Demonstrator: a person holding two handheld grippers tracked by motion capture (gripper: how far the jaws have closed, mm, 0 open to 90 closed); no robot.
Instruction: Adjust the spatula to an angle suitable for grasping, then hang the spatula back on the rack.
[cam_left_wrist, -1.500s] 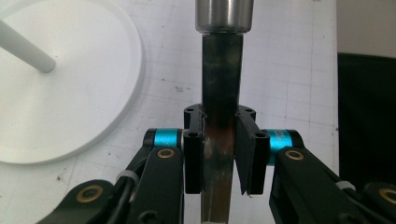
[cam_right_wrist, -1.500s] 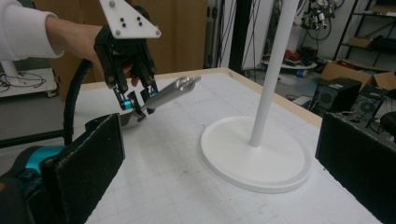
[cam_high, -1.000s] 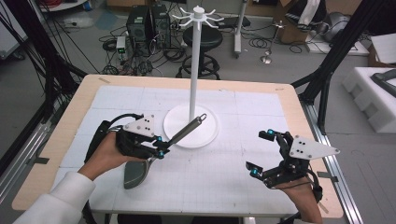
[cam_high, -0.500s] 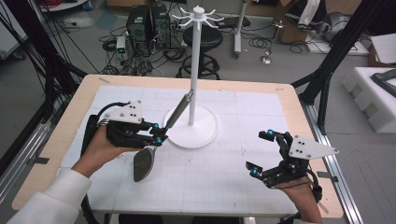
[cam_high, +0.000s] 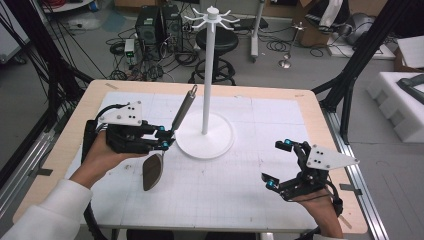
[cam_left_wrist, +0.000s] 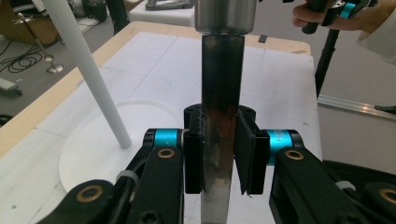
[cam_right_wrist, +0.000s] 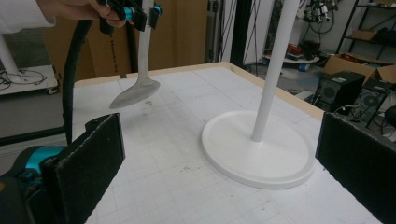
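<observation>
A metal spoon (cam_high: 152, 171) hangs bowl-down over the left of the white mat, its handle (cam_left_wrist: 222, 93) rising steeply toward the stand. My left gripper (cam_high: 163, 138) is shut on the handle's lower part, and both pads (cam_left_wrist: 193, 154) press its sides. In the right gripper view the spoon's bowl (cam_right_wrist: 135, 93) floats just above the mat, under the left gripper (cam_right_wrist: 140, 14). A white stand (cam_high: 206, 137) with a round base, a tall pole and hooks on top stands mid-table. My right gripper (cam_high: 276, 163) rests open at the near right with nothing between its pads (cam_right_wrist: 88, 158).
The wooden table (cam_high: 320, 120) carries a white gridded mat. The stand's pole (cam_left_wrist: 88, 74) is close to the left of the held handle. Black frame legs, cables, a stool and foam blocks surround the table on the floor.
My left gripper has risen with the spoon and tipped its handle from a low slant to nearly upright, close to the pole. The right gripper has kept still.
</observation>
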